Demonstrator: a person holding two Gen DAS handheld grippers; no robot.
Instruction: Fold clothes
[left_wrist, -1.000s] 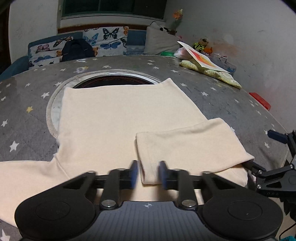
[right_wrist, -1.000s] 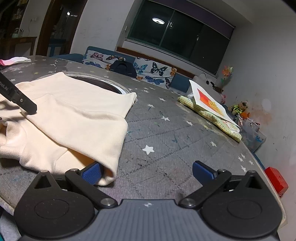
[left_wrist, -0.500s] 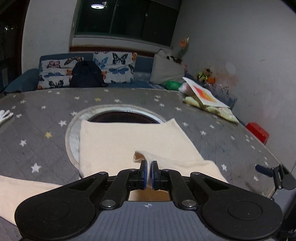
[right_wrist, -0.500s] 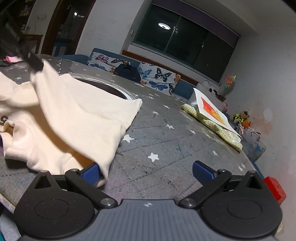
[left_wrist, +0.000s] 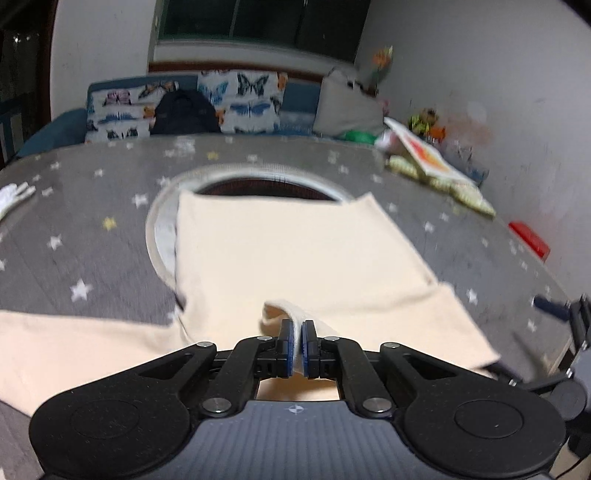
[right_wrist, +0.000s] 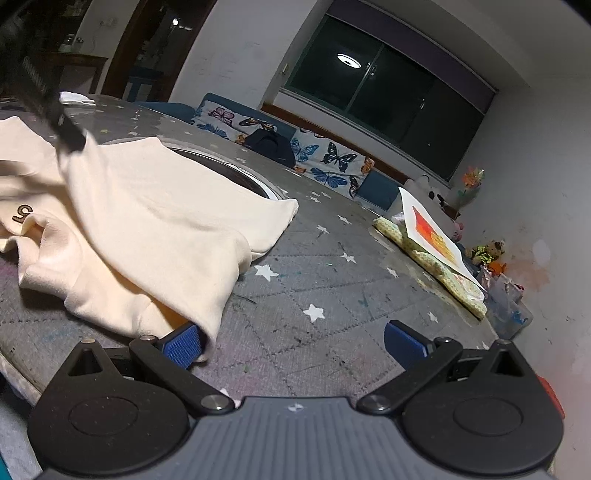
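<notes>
A cream shirt (left_wrist: 288, 251) lies spread on the grey star-patterned table (left_wrist: 92, 229). My left gripper (left_wrist: 298, 345) is shut on the cuff of its right sleeve (left_wrist: 388, 314) and holds the fold lifted above the body. The shirt also shows in the right wrist view (right_wrist: 147, 214), with the lifted sleeve stretched up to the left gripper's finger (right_wrist: 55, 118). My right gripper (right_wrist: 291, 343) is open and empty, low over the table at the shirt's edge, its left pad (right_wrist: 183, 345) beside the sleeve's fold.
A round hole (left_wrist: 266, 184) in the table lies just beyond the shirt. A picture board on a patterned cushion (right_wrist: 436, 243) sits far right. A red box (left_wrist: 528, 238) lies at the right edge. A sofa with a dark backpack (left_wrist: 183, 112) stands behind.
My left gripper shut on the sleeve cuff and lifted it up and inward over the shirt's body. The right gripper stayed open and nearly still.
</notes>
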